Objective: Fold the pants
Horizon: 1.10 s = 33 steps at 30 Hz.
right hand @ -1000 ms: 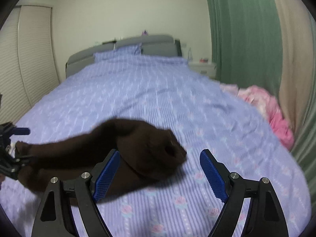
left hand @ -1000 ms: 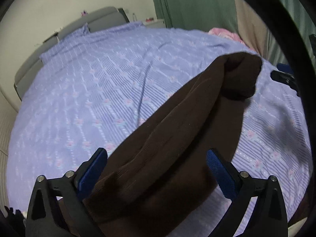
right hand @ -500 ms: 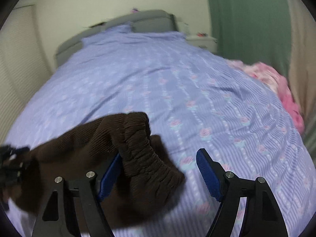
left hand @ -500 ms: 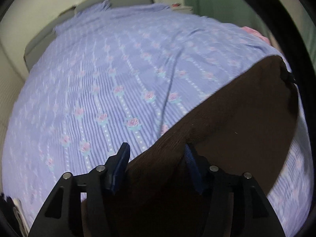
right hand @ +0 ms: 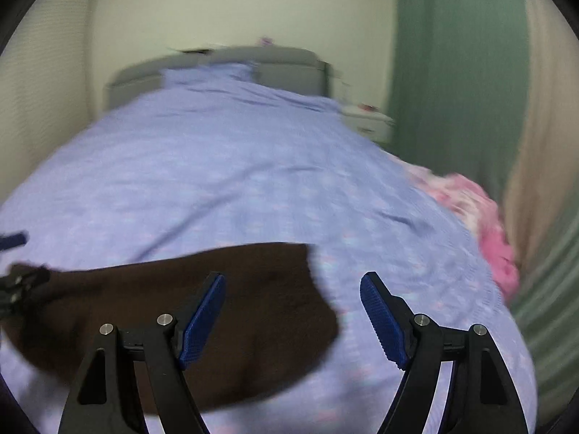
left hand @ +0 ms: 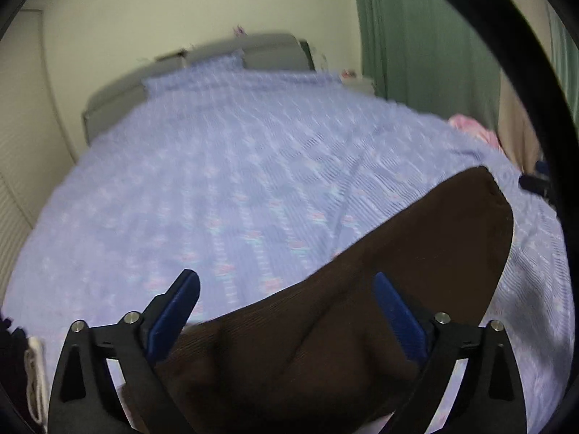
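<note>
Brown pants [left hand: 398,289] lying in a flat band across the near part of the bed [left hand: 235,181], apparently doubled over already. Left hand-held gripper [left hand: 286,307] above the one end, jaws just reopened wide, cloth beneath but not pinched. Right hand-held gripper [right hand: 293,311] over the other end, jaws apart, gripping nothing. Probably between folds: next, regrasping an end and carrying it over the other. No containers visible.
</note>
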Motion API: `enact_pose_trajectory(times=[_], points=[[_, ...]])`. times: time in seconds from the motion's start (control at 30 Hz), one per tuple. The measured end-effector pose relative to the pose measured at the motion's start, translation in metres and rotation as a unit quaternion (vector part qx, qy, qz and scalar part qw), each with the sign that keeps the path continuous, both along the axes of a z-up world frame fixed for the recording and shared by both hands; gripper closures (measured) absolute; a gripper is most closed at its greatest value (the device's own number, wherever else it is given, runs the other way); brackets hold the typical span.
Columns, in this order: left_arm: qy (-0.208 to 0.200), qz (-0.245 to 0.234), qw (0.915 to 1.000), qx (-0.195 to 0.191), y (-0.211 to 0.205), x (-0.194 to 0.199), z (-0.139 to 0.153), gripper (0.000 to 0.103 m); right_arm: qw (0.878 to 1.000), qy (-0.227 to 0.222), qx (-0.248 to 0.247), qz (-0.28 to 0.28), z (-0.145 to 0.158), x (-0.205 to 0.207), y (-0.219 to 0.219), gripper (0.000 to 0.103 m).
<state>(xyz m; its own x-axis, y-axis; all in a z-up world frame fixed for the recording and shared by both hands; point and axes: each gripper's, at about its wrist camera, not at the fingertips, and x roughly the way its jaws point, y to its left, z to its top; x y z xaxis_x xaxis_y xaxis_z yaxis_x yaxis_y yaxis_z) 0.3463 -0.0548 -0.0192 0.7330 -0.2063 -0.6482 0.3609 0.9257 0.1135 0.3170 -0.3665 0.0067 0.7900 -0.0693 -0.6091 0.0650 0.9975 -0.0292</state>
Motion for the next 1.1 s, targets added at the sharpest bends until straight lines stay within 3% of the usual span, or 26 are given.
enact_pose_trajectory(times=[0.13, 0.23, 0.4, 0.53, 0.67, 0.73, 0.77, 0.9, 1.0, 1.1], points=[[-0.015, 0.04, 0.9991, 0.006, 0.073, -0.019, 0.006, 0.003, 0.997, 0.003, 0.018, 0.069, -0.002, -0.008, 0.062, 0.025], [0.004, 0.044, 0.999, -0.008, 0.121, -0.023, -0.001, 0.004, 0.994, 0.001, 0.002, 0.109, -0.014, -0.005, 0.118, 0.025], [0.048, 0.031, 0.9952, -0.079, 0.17, -0.026, -0.023, 0.005, 0.982, 0.005, 0.031, 0.187, -0.032, -0.001, 0.196, 0.025], [0.105, 0.038, 0.9772, -0.181, 0.193, 0.003, -0.051, 0.01, 0.978, 0.032, 0.061, 0.198, -0.047, 0.013, 0.228, 0.025], [0.163, 0.051, 0.9582, -0.23, 0.191, 0.027, -0.082, 0.023, 0.977, 0.061, 0.097, 0.179, -0.058, 0.027, 0.23, 0.025], [0.184, 0.047, 0.954, -0.232, 0.183, 0.036, -0.092, 0.037, 0.977, 0.075, 0.111, 0.168, -0.06, 0.029, 0.225, 0.025], [0.19, 0.038, 0.9527, -0.234, 0.178, 0.036, -0.095, 0.051, 0.976, 0.08, 0.115, 0.165, -0.062, 0.031, 0.224, 0.025], [0.169, 0.036, 0.9601, -0.22, 0.173, 0.021, -0.082, 0.074, 0.976, 0.098, 0.118, 0.155, -0.071, 0.039, 0.223, 0.025], [0.143, 0.027, 0.9582, -0.246, 0.189, 0.009, -0.06, 0.079, 0.976, 0.095, 0.117, 0.158, -0.071, 0.045, 0.228, 0.025], [0.147, 0.049, 0.9614, -0.228, 0.194, 0.019, -0.056, 0.078, 0.978, 0.094, 0.102, 0.156, -0.075, 0.061, 0.241, 0.025]])
